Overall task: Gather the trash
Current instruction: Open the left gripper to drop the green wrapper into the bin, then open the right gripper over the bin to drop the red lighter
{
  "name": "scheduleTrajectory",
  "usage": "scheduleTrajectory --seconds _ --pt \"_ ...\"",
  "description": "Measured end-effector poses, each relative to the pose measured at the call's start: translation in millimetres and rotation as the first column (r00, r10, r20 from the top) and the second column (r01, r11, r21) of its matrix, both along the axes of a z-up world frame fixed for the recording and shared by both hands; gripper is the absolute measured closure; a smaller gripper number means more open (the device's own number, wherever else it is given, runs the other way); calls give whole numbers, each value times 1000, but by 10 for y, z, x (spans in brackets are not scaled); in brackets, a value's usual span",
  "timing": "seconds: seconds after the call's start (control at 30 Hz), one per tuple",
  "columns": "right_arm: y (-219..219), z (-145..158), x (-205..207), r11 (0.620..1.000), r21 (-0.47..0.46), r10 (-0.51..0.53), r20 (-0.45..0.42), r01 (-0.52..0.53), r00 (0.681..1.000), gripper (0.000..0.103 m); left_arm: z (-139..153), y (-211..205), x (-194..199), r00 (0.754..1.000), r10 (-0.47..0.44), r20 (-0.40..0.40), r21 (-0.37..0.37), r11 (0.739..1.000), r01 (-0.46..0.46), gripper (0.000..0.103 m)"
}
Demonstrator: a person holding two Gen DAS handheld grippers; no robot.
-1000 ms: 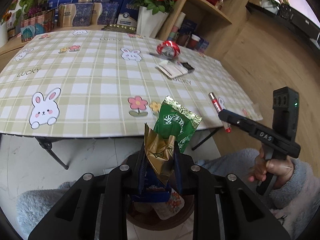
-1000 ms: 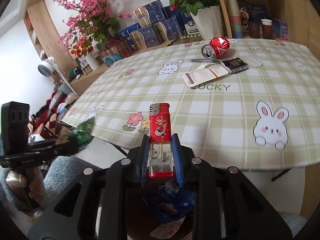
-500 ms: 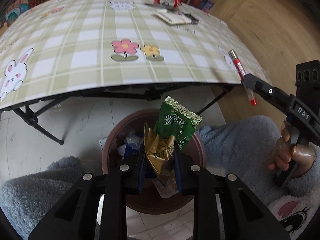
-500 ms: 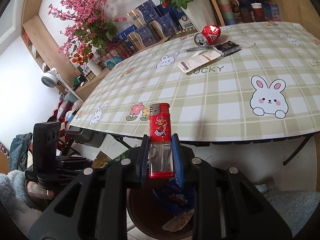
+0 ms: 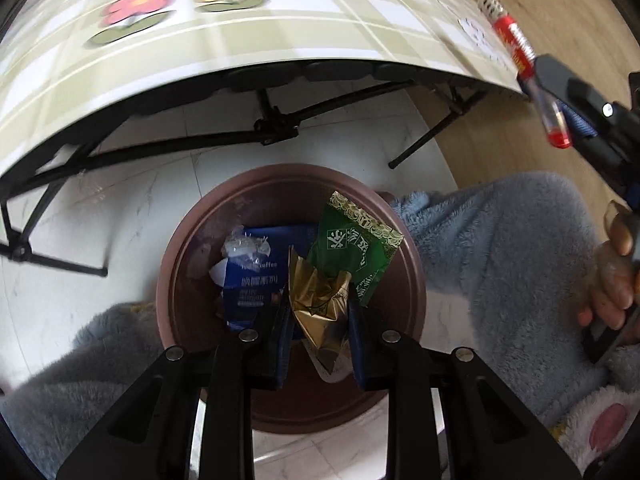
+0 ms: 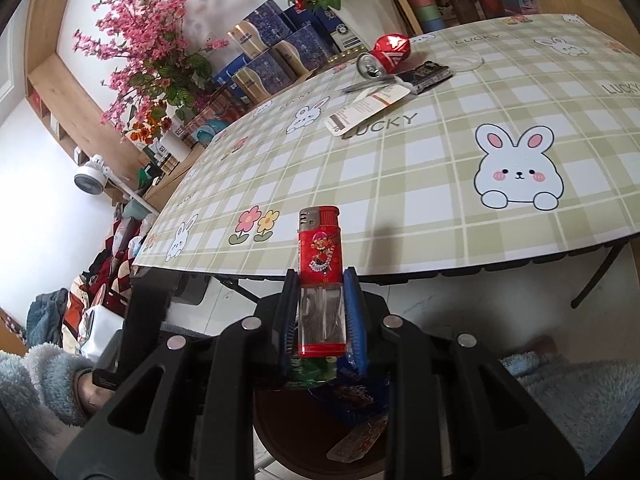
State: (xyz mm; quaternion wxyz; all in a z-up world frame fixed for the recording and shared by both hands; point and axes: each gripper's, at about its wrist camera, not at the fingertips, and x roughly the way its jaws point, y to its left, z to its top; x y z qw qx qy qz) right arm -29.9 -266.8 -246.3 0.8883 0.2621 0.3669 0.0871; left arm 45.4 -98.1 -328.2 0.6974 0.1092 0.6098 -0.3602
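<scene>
Left gripper [image 5: 318, 316] clamps gold-green wrapper [image 5: 340, 264] over brown bin [image 5: 192, 232]; right gripper [image 6: 320, 312] clamps lighter [image 6: 320, 276].

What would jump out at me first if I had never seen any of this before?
Probably the crumpled green and gold wrapper pinched in the left gripper, hanging right over a round brown bin that already holds a blue coffee packet. Next, the red lighter standing upright between the right gripper's fingers, in front of a green checked tablecloth printed with rabbits, where a crushed red can lies at the far end.
</scene>
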Motion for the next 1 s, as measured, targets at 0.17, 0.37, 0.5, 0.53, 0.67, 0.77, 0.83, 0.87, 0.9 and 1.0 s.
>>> scheduleTrajectory --seconds 0.17,0.37,0.5,0.53,0.67,0.77,0.83,0.87,0.9,1.0 --pt "-54 5 -23 1000 5 -27 -6 27 1000 77 172 -186 -19 999 -8 53 -61 998 12 32" --pt "-24 -11 -21 999 -16 -33 -26 33 999 77 723 13 -139 960 50 276 -144 990 -10 13" --pt "69 -1 13 1000 -27 -15 -38 14 999 77 1145 383 -193 894 176 411 -225 970 -88 8" --pt "106 5 18 999 -34 -6 -40 4 999 77 1222 486 -186 873 215 438 -234 965 -121 7" --pt "272 51 35 997 -70 38 -42 -41 998 77 1379 808 -143 813 310 494 -248 946 -210 6" --pt "419 63 28 992 -97 77 -51 -81 996 77 1389 1069 -117 778 369 508 -254 927 -274 6" --pt "533 48 25 987 -119 105 -67 -113 992 77 1369 1241 -124 744 420 519 -249 907 -339 6" --pt "572 39 25 984 -126 114 -73 -123 991 77 1379 1332 -137 725 452 520 -259 892 -370 6" --pt "623 20 29 981 -140 127 -83 -138 988 77 1382 1406 -157 706 482 518 -274 876 -397 6" --pt "717 -59 54 973 -158 149 -116 -167 982 77 1357 1572 -215 656 545 522 -312 838 -448 6"
